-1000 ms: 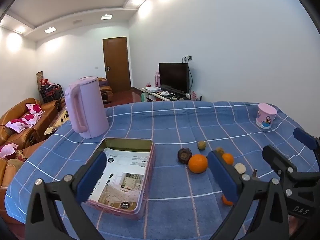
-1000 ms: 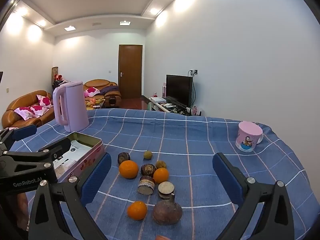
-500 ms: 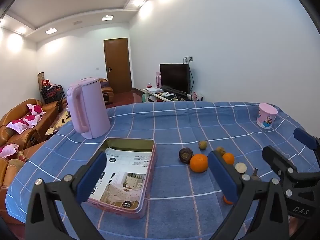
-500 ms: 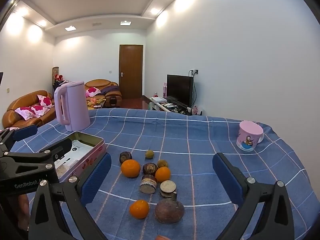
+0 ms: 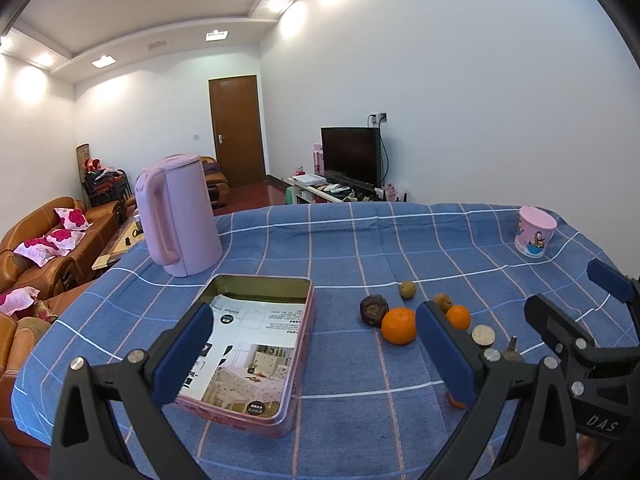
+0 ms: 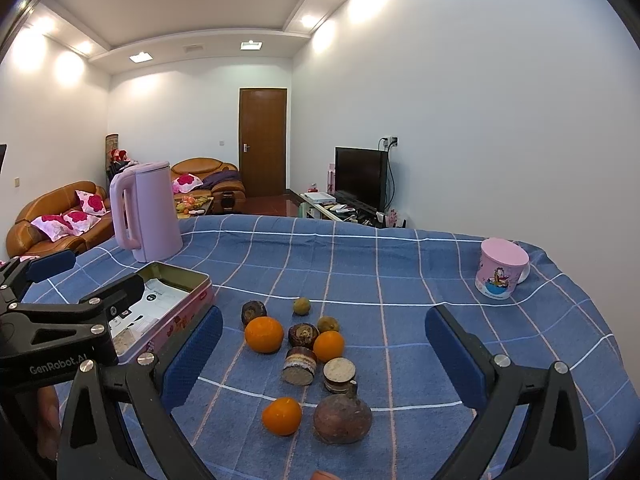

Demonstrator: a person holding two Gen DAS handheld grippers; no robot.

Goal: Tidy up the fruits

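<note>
A pink rectangular tin point(image 5: 256, 344) point(image 6: 168, 304) lies open on the blue checked cloth, with a printed sheet inside. To its right sits a cluster of fruit: three oranges, the largest point(image 6: 264, 334) point(image 5: 399, 325) nearest the tin, several dark brown round fruits such as a big one point(image 6: 342, 418), two cut pieces point(image 6: 299, 365) and small green-brown fruits point(image 6: 301, 305). My left gripper point(image 5: 312, 360) is open above the tin's near end. My right gripper point(image 6: 324, 364) is open above the fruit cluster, holding nothing.
A pink kettle point(image 5: 178, 216) point(image 6: 145, 212) stands behind the tin. A pink cartoon mug point(image 6: 502, 274) point(image 5: 536, 237) sits at the far right of the table. Sofas, a door and a television lie beyond the table's far edge.
Both views have shifted slightly: the fruit and tin sit a little further right and higher in frame. Both grippers stay open; nothing on the table has moved.
</note>
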